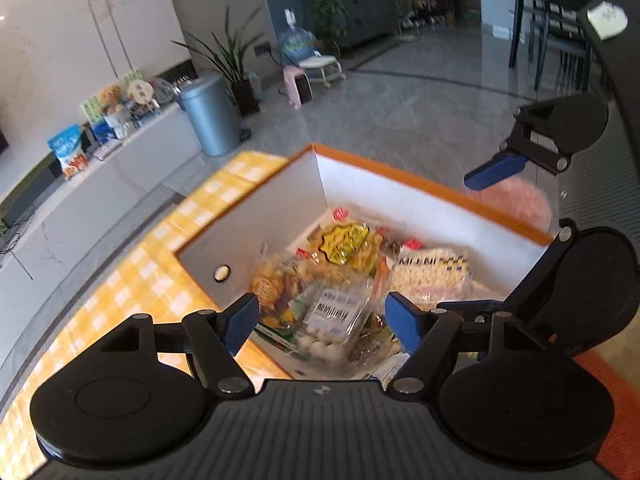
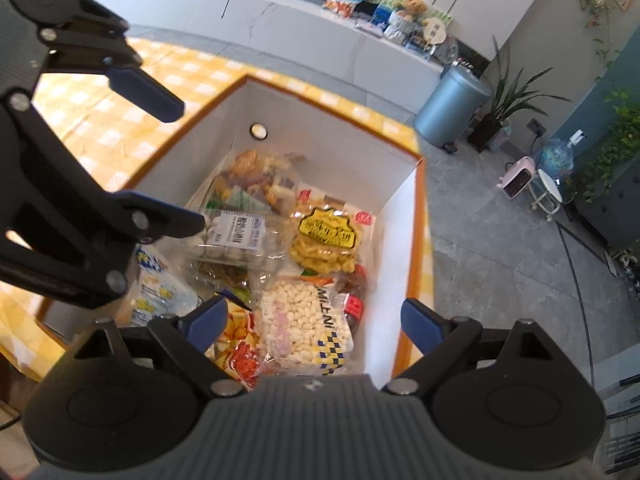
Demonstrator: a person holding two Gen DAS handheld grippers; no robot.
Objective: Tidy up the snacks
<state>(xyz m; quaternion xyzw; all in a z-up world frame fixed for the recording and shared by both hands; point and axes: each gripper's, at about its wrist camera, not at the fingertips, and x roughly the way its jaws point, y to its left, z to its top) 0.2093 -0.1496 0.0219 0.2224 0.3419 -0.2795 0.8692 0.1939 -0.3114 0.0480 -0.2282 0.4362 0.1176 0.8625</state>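
An orange-rimmed box (image 1: 400, 178) with white walls (image 2: 320, 120) stands on a yellow checked tablecloth (image 2: 100, 120) and holds several snack bags. Among them are a yellow bag of puffs (image 2: 324, 240), a bag of white sweets (image 2: 304, 328), a clear labelled pack of white balls (image 2: 232, 236) and a mixed-snack bag (image 2: 252, 180). My left gripper (image 1: 322, 322) hovers open above the labelled pack (image 1: 332, 312), gripping nothing. My right gripper (image 2: 316, 322) hangs open over the white sweets, its fingers apart and empty. Each gripper shows in the other's view, left (image 2: 168, 156) and right (image 1: 480, 236).
A low white counter (image 1: 120, 168) carries a blue snack bag (image 1: 70, 152) and a teddy bear (image 2: 412, 6). Beside it stand a grey bin (image 1: 212, 114) and a potted plant (image 1: 236, 64). A water bottle (image 1: 296, 42), pink stool (image 1: 298, 86) and dark dining chairs (image 1: 560, 28) stand on the tiled floor.
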